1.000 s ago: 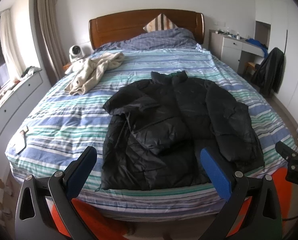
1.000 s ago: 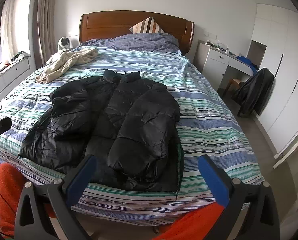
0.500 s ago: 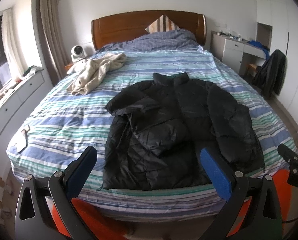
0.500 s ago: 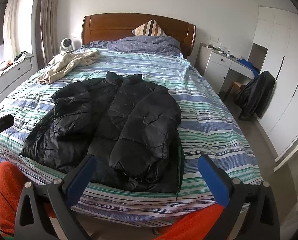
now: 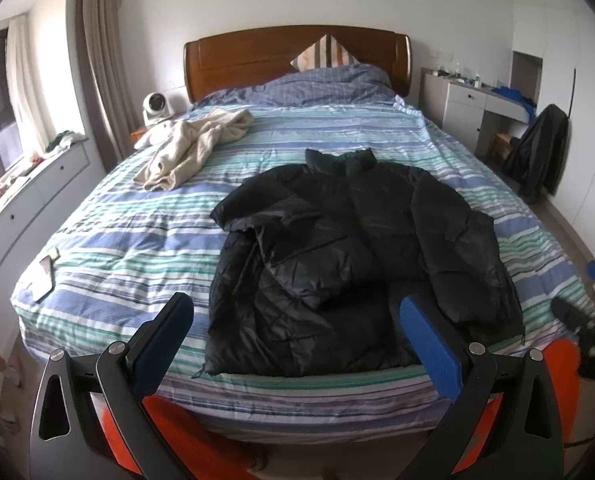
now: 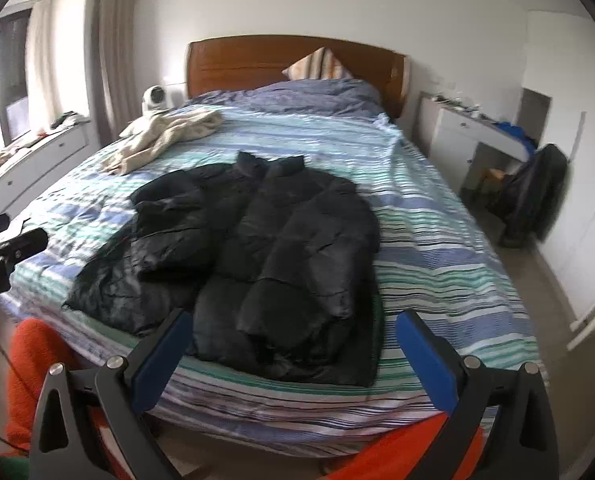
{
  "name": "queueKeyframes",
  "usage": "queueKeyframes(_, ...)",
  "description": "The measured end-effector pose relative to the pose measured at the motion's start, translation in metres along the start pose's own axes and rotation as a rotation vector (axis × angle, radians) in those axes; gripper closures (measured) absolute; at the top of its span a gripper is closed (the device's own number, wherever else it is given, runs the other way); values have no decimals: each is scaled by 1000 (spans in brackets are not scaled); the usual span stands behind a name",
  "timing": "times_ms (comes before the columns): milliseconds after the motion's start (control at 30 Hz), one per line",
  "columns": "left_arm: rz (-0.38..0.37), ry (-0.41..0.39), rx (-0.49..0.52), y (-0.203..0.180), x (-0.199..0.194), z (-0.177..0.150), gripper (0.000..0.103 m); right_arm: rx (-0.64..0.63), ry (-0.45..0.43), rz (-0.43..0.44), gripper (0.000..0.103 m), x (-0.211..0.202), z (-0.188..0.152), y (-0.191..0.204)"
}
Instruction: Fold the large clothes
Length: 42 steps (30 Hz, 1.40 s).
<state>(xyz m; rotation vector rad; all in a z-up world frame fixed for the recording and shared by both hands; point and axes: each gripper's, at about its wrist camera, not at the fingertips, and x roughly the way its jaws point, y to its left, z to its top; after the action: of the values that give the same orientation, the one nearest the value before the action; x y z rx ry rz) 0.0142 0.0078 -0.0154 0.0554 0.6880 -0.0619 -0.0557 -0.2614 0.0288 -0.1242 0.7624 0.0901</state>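
A black puffer jacket [image 5: 353, 256] lies on the striped bed [image 5: 137, 240] near its foot, collar toward the headboard, both sleeves folded in over the body. It also shows in the right wrist view [image 6: 249, 248]. My left gripper [image 5: 297, 340] is open and empty, held off the foot edge of the bed, in front of the jacket's hem. My right gripper [image 6: 293, 344] is open and empty, also short of the bed's foot, facing the jacket's right side.
A beige garment [image 5: 193, 144] lies crumpled at the far left of the bed. Pillows and a wooden headboard [image 5: 257, 56] stand at the back. A white dresser [image 5: 21, 208] runs along the left; a desk and a chair with a dark coat [image 5: 537, 152] stand at the right.
Both grippers have drawn back and tipped slightly, so the bed and jacket sit a little lower and farther in view. The jacket has not moved. The right view is blurred by motion.
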Motion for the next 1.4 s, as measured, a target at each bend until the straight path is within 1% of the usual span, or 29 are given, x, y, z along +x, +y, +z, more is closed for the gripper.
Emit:
queueKeyframes(33,1,5,-2,2,2,-1,0,-48,48,37,0,16,-5,3)
queueKeyframes(67,4,13,-3,3,4,-1,0,-89,78,48,0,30,-8,5)
queueKeyframes(167,18,27,-14,11,8,-4,0,-227,105,53,0,69,-17,13)
queueKeyframes(233,27,34,-27,16,9,-7,0,-294,151,97,1,109,-20,15)
queueKeyframes(267,34,40,-33,18,10,-9,0,-318,167,94,1,126,-23,13)
queueKeyframes(333,45,53,-45,21,10,-13,0,-373,241,112,2,169,-32,6)
queueKeyframes(367,49,59,-50,23,10,-15,0,-369,264,109,19,183,-34,-3)
queueKeyframes(400,55,66,-52,24,11,-17,0,-342,274,120,33,190,-34,-10)
queueKeyframes(433,62,75,-52,24,12,-19,0,-274,284,149,52,190,-29,-21)
queueKeyframes(467,73,91,-47,25,15,-21,0,-211,277,199,74,181,-20,-29)
queueKeyframes(500,80,104,-44,26,18,-22,0,-192,252,216,83,170,-12,-33)
queueKeyframes(533,87,117,-39,27,21,-24,0,-186,202,209,89,151,0,-37)
queueKeyframes(600,95,141,-29,26,29,-25,0,-152,116,199,90,114,25,-55)
queueKeyframes(667,95,159,-10,23,37,-24,0,-106,7,134,90,70,60,-94)
queueKeyframes(700,94,156,-1,21,39,-24,0,-95,-31,91,90,58,73,-111)
queueKeyframes(800,82,136,34,9,40,-19,0,-21,-131,-94,90,17,109,-195)
queueKeyframes(867,51,123,44,3,40,-15,0,35,-160,-197,90,8,118,-250)
queueKeyframes(933,12,111,42,0,42,-12,0,60,-148,-339,90,17,114,-315)
queueKeyframes(967,-17,100,36,-2,44,-11,0,81,-110,-378,85,32,104,-349)
queueKeyframes(1000,-49,94,28,-2,48,-10,0,107,-46,-399,82,51,92,-377)
queueKeyframes(1033,-70,94,24,-2,50,-9,0,160,41,-426,69,73,74,-409)
queueKeyframes(1067,-98,96,22,-2,55,-8,0,245,141,-466,45,94,48,-440)
queueKeyframes(1100,-115,101,29,-2,60,-7,0,308,189,-493,40,105,25,-457)
queueKeyframes(1133,-124,102,42,-3,64,-5,0,367,201,-517,40,109,2,-467)
queueKeyframes(1167,-140,102,77,-3,69,-3,0,421,183,-522,40,107,-17,-469)
queueKeyframes(1233,-139,100,176,-6,80,3,0,525,115,-475,40,92,-53,-454)
queueKeyframes(1300,-165,117,299,-10,95,6,0,552,60,-431,40,73,-76,-419)
queueKeyframes(1367,-199,164,427,-20,115,1,0,552,23,-369,40,58,-91,-378)
queueKeyframes(1400,-196,164,481,-27,124,-4,0,549,9,-332,40,49,-98,-358)
